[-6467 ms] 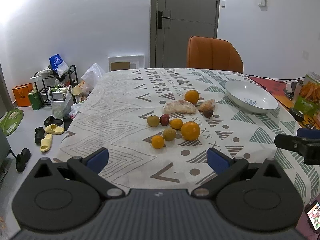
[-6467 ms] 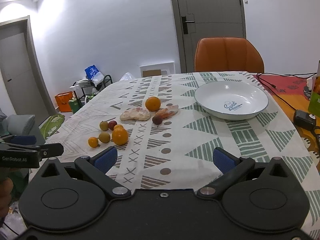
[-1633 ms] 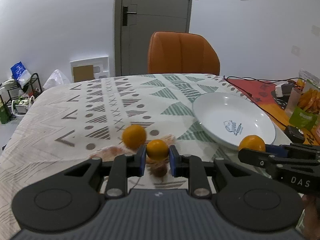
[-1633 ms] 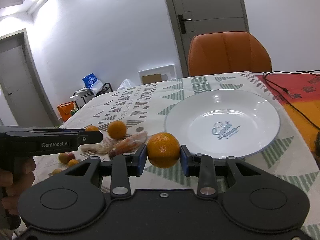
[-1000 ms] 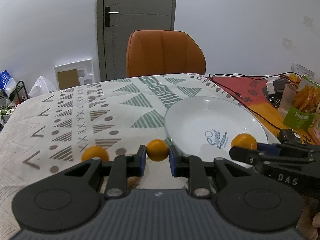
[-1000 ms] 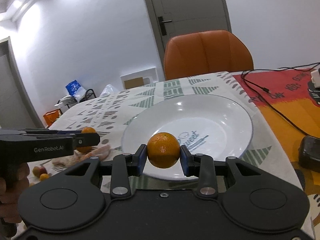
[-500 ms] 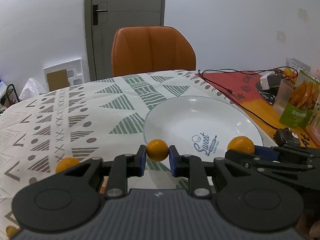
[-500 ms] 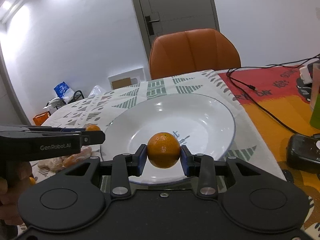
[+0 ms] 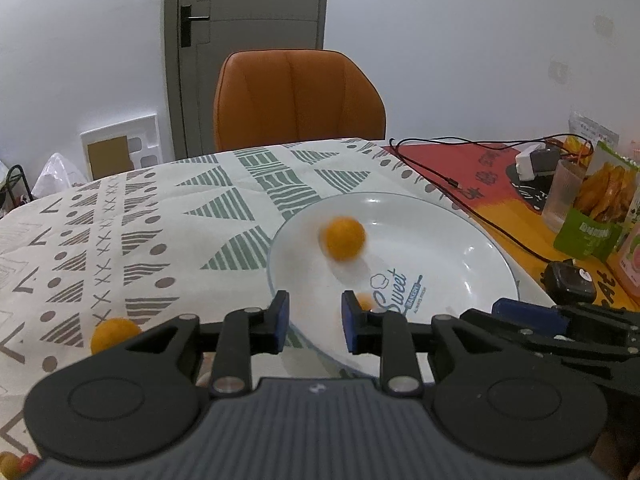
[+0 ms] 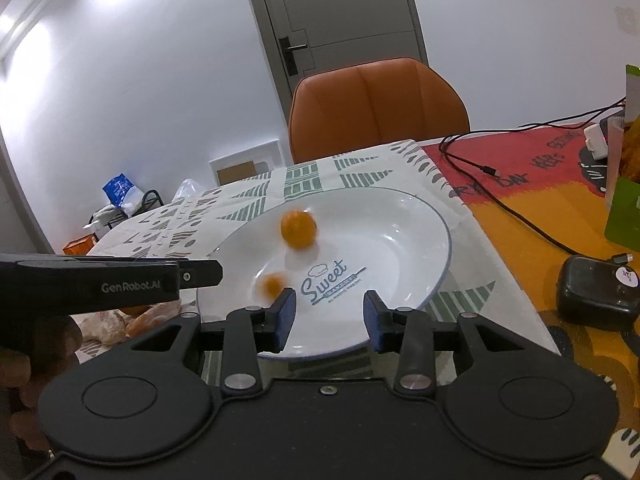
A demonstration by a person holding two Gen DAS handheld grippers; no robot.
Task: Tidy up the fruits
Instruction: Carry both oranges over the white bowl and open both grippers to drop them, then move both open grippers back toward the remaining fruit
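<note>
Both grippers, left (image 9: 312, 326) and right (image 10: 329, 320), gape empty; let the blurred oranges (image 10: 298, 229) settle in the white plate (image 10: 420, 216) before withdrawing toward 9 o'clock.

large orange (image 9: 344, 238) in the bowl (image 9: 472, 248) motion-blurred, small orange (image 9: 365, 302) half hidden behind a left gripper (image 9: 313, 322) finger, bowl's near rim covered

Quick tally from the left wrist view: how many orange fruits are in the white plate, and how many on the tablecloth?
In the plate: 2, a larger orange and a smaller orange
On the tablecloth: 1, a lone orange
Total: 3
</note>
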